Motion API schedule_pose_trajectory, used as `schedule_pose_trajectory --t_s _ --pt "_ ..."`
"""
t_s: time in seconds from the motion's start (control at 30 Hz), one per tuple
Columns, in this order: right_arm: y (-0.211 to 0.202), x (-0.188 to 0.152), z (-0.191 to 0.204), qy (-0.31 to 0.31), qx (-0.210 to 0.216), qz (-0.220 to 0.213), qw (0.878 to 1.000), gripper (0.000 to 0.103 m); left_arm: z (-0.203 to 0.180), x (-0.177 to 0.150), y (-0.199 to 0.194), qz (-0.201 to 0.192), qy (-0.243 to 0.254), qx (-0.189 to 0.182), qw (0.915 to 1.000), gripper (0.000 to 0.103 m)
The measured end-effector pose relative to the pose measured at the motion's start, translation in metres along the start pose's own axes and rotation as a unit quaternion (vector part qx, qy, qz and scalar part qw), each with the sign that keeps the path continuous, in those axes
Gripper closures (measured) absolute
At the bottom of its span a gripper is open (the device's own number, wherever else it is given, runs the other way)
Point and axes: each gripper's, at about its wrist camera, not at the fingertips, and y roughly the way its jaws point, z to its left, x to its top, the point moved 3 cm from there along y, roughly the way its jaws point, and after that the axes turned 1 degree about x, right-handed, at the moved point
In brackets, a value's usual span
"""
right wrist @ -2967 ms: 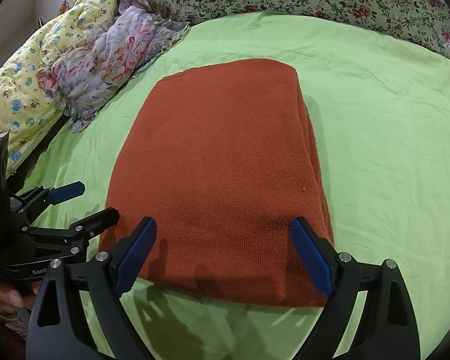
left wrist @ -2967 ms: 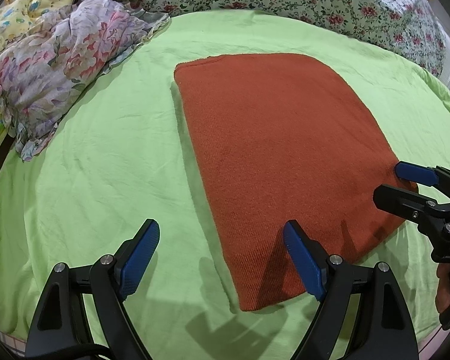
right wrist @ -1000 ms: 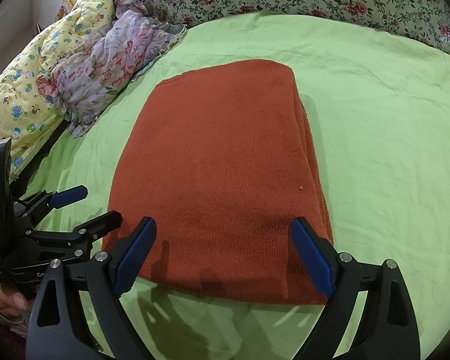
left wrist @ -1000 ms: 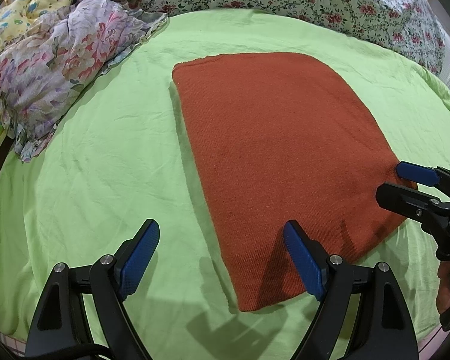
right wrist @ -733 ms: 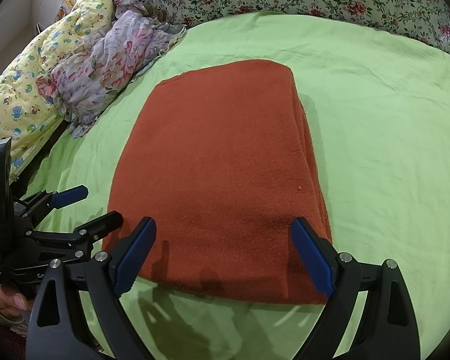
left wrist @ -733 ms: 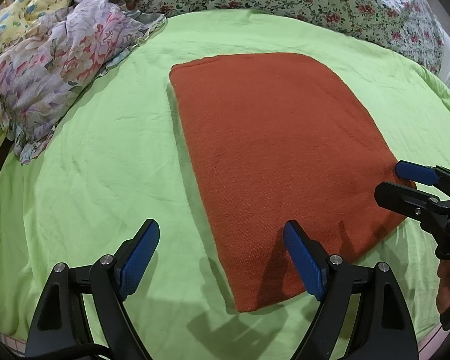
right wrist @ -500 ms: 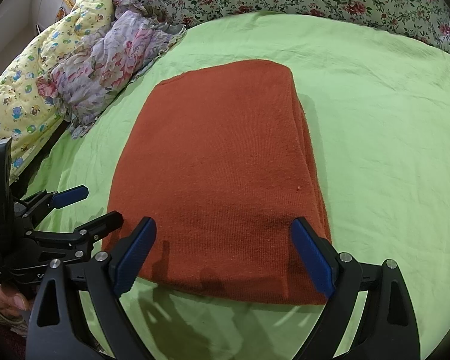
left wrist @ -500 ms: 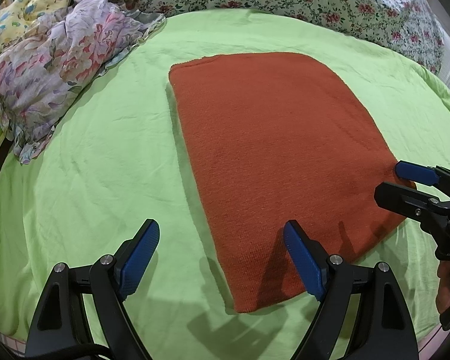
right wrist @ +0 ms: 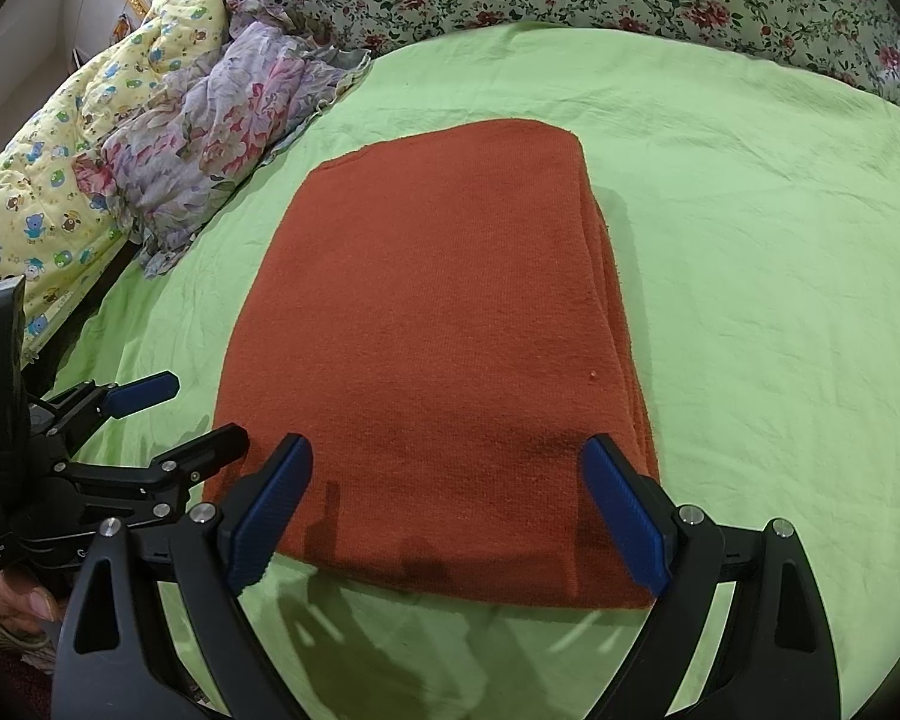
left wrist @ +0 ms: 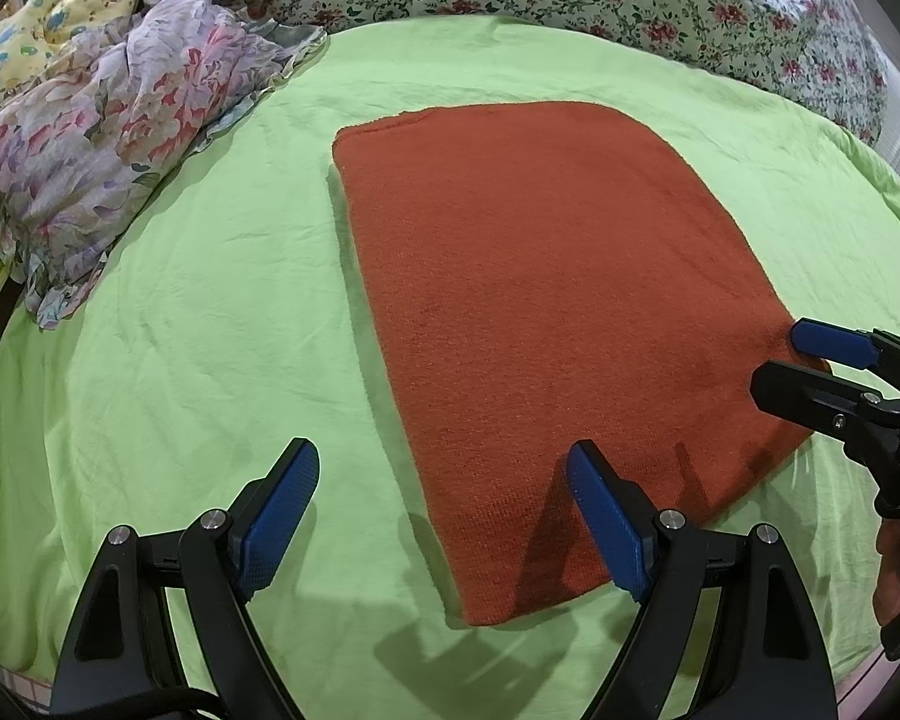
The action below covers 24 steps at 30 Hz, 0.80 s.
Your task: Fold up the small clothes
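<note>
Green bed (left wrist: 198, 324) (rust garment (left wrist: 540, 312) atop)

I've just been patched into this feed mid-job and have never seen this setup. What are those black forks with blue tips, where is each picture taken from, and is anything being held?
There is no robot arm here. A person holds a hand-operated claw in each hand, and each claw carries a camera looking forward along its two blue-padded fingers. So the left wrist picture shows the left claw at the bottom edge, with the right claw entering from the side. The right wrist picture shows the same scene from the other hand.

On the green sheet lies a rust-orange cloth, already folded flat into layers. A crumpled floral garment lies off to one side near a yellow quilt.

Nothing is held. Both claws stand wide open at the cloth's near edge, one by each near corner.
</note>
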Motion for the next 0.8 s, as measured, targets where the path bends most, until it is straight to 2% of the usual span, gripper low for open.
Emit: schedule_pose_trajectory --t_s 0.8 --pt "-0.0045 -0.0001 -0.0045 0.014 0.001 -0.005 1.0 0.011 0.004 0.0044 -0.0006 -0.002 0.003 -0.001 1.0 0.018"
